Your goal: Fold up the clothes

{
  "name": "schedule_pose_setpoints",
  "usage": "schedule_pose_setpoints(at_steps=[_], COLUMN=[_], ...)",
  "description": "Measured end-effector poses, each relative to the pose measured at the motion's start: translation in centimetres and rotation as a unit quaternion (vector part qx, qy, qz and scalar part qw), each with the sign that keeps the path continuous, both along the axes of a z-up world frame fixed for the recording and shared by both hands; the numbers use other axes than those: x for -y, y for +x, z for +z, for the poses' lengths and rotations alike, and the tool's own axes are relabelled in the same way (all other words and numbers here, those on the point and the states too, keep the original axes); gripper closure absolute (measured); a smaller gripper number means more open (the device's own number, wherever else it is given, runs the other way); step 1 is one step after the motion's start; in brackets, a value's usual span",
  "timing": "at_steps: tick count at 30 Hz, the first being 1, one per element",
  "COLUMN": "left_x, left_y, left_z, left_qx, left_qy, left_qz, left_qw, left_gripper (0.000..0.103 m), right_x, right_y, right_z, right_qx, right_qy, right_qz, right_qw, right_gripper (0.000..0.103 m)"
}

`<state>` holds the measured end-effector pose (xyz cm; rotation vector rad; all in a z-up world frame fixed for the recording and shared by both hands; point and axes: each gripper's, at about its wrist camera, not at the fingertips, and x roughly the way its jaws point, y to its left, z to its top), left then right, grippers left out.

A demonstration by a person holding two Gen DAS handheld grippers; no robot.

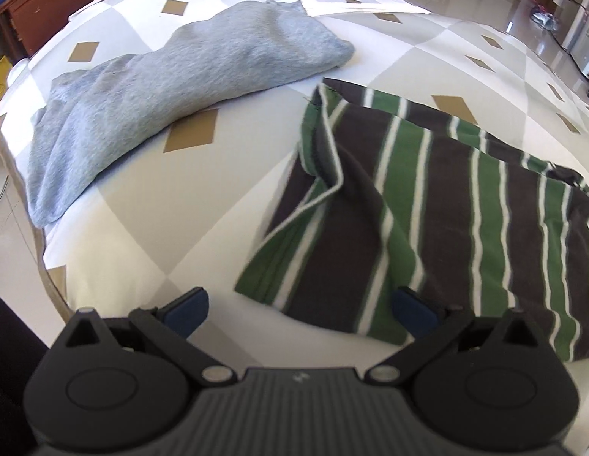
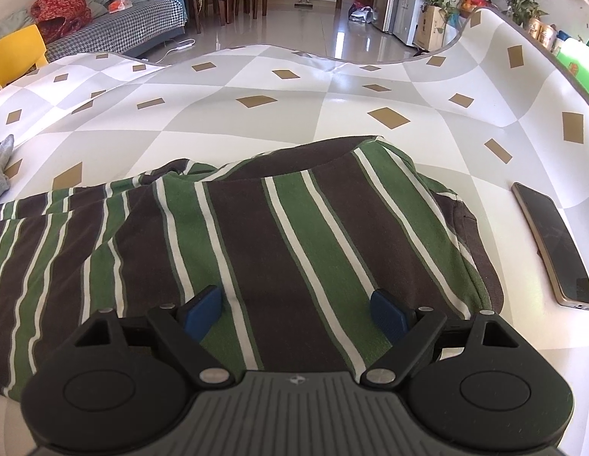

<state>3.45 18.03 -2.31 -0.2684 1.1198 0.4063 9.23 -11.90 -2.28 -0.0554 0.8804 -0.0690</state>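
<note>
A green, brown and white striped shirt [image 1: 427, 205] lies partly folded on the table, with a sleeve flap turned over at its left side. It also fills the right wrist view [image 2: 256, 235]. My left gripper [image 1: 300, 309] is open and empty just above the shirt's near left corner. My right gripper [image 2: 294, 313] is open and empty over the shirt's near edge. A grey garment [image 1: 172, 87] lies crumpled at the far left, apart from the striped shirt; its tip shows in the right wrist view [image 2: 0, 169].
The table is covered with a white, grey and tan diamond-patterned cloth [image 2: 332, 114]. A phone [image 2: 552, 243] lies right of the shirt. A yellow chair [image 2: 13, 55], sofa and wooden chairs stand beyond the table's far edge.
</note>
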Motion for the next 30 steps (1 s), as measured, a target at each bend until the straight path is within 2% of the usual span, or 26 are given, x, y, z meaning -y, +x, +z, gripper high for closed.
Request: schedule_pose_setpoints(at_steps=[3, 7, 9, 15, 25, 30], left_x=[-1.7, -3.5, -3.8, -4.3, -4.9, -5.1], left_y=[0.0, -0.3, -0.4, -0.8, -1.2, -1.3], left_z=[0.2, 0.8, 1.0, 1.1, 1.7, 2.1], left_qx=[-0.014, -0.005, -0.005, -0.003, 0.016, 0.027], left_qy=[0.030, 0.017, 0.025, 0.021, 0.003, -0.002], left_qz=[0.033, 0.063, 0.069, 0.076, 0.082, 0.082], left_qw=[0.9989, 0.9979, 0.9973, 0.9969, 0.9965, 0.9963], left_gripper=[0.000, 0.000, 0.000, 0.000, 0.000, 0.000], right_x=[-0.5, -1.4, -2.0, -4.4, -9.0, -10.8], right_y=[-0.2, -0.9, -1.3, -2.4, -4.2, -4.7], right_z=[0.3, 1.1, 1.6, 2.4, 2.0, 2.2], right_qx=[0.001, 0.010, 0.018, 0.027, 0.024, 0.023], right_qy=[-0.007, -0.001, 0.004, 0.031, 0.042, 0.057], right_qz=[0.007, 0.028, 0.044, 0.109, 0.211, 0.242], right_qw=[1.000, 1.000, 0.999, 0.993, 0.976, 0.968], right_gripper=[0.019, 0.019, 0.019, 0.020, 0.020, 0.026])
